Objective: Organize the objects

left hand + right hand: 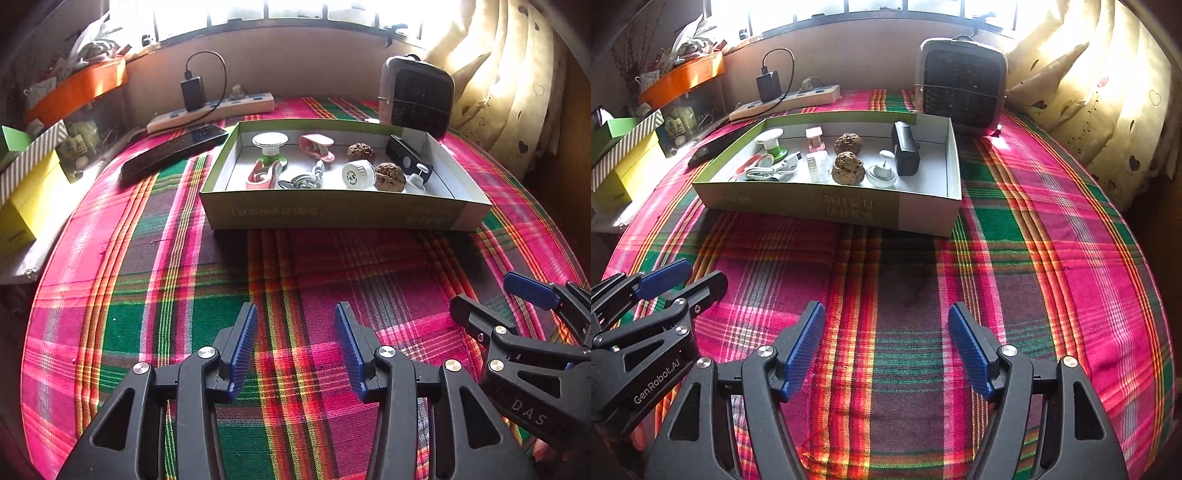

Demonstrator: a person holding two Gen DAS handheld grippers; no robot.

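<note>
left gripper (296,314) with blue pads set well apart, nothing between them, only plaid cloth (303,266) beneath. right gripper (886,314) likewise spread wide and empty over the same cloth, side by side with the left. farther out, near the middle of the table, a shallow cardboard box (827,206) with its small things inside: two wrinkled walnuts (848,168), a white and green spool (771,142), a pink clip (815,138), a black case (905,153) against the right end, a white knob (882,171) just beside it. behind the box, a power strip (210,110) and a small heater (962,88); a dark remote (173,151) left of the box.
</note>
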